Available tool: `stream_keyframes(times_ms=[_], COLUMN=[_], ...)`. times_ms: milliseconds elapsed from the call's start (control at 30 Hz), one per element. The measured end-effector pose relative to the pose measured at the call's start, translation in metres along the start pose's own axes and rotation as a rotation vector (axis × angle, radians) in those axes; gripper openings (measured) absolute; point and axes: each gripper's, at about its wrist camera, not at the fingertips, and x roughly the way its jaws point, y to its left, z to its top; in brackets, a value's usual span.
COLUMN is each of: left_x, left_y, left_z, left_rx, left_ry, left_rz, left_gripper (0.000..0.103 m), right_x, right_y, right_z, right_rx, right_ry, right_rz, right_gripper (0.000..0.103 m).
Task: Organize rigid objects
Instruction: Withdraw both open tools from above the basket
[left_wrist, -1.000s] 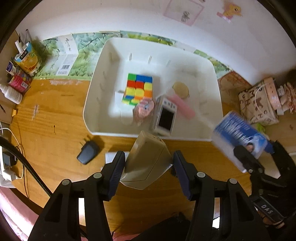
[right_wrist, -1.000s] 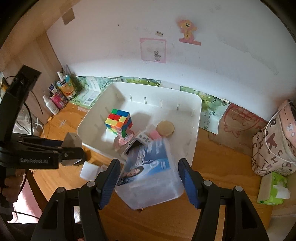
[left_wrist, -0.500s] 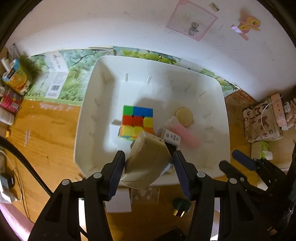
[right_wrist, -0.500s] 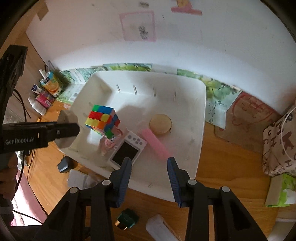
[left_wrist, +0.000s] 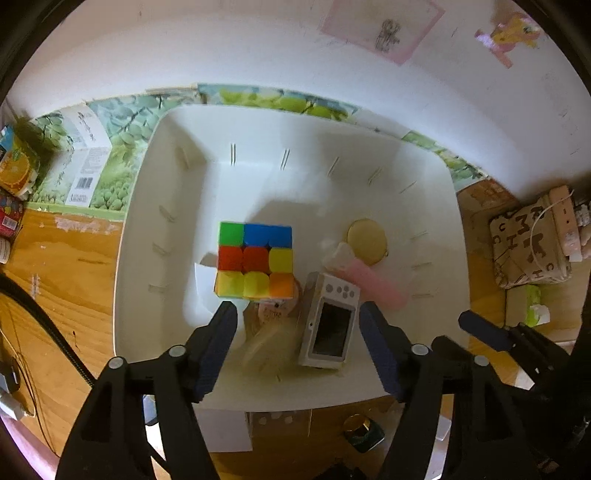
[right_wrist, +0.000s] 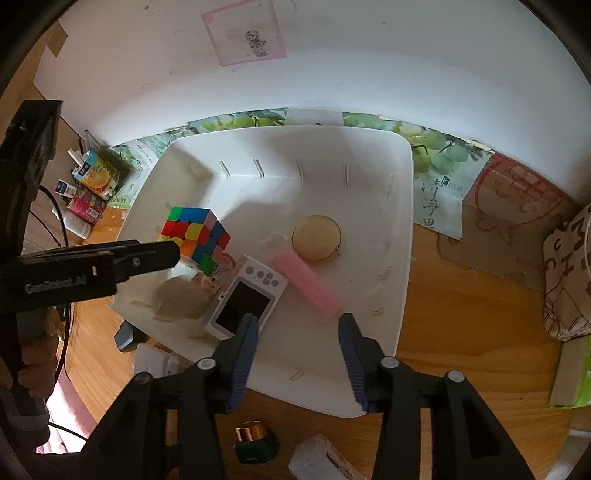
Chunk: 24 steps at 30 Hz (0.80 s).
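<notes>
A white bin (left_wrist: 147, 280) (right_wrist: 402, 236) holds a colour cube (left_wrist: 255, 260) (right_wrist: 195, 236), a small white camera (left_wrist: 328, 321) (right_wrist: 245, 297), a pink bar (left_wrist: 373, 282) (right_wrist: 306, 282) and a round tan disc (left_wrist: 367, 240) (right_wrist: 317, 238). A beige box (left_wrist: 269, 347) (right_wrist: 179, 297), blurred, lies in the bin's near left corner. My left gripper (left_wrist: 297, 347) is open and empty above it. My right gripper (right_wrist: 297, 363) is open and empty over the bin's near edge.
On the wooden table in front of the bin lie a dark green bottle with a gold cap (right_wrist: 255, 441) (left_wrist: 364, 432), a clear plastic box (right_wrist: 321, 459) and white paper (left_wrist: 221, 428). Cartons (right_wrist: 96, 173) stand at the left, a patterned bag (left_wrist: 532, 243) at the right.
My left gripper has opened and the beige box has dropped into the bin. My right gripper, empty since half a second ago, has opened wider over the bin's edge.
</notes>
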Motion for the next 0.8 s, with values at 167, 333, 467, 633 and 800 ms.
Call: stream_keyframes(times_ms=[167, 333, 467, 633, 800], left_x=[-0.015, -0.039, -0.058, -0.081, -0.105], left_y=[-0.001, -0.003, -0.006, -0.009, -0.01], left_z=[-0.001, -0.01, -0.021, -0.038, -0.064], left_rx=[0.004, 0.009, 0.028, 0.041, 0.051], left_ry=[-0.051, -0.119, -0.175, -0.243, -0.328], left_rz=[-0.012, -0.047, -0.062, -0.06, -0.084], left_gripper=[0.072, 0.072, 0.073, 0.073, 0.073], right_x=[-0.009, -0.025, -0.04, -0.061, -0.077], right_y=[0.002, 0.004, 0.005, 0.002, -0.007], right_z=[-0.003, -0.01, -0.016, -0.027, -0.041], right_rx=[0.016, 0.043, 0.066, 0.108, 0.171], right_ry=[-0.021, -0.055, -0.088, -0.131, -0.155], right_rz=[0.011, 0.036, 0.049, 0.069, 0.104], right_gripper=[0.06, 0.065, 0.067, 0.071, 0.08])
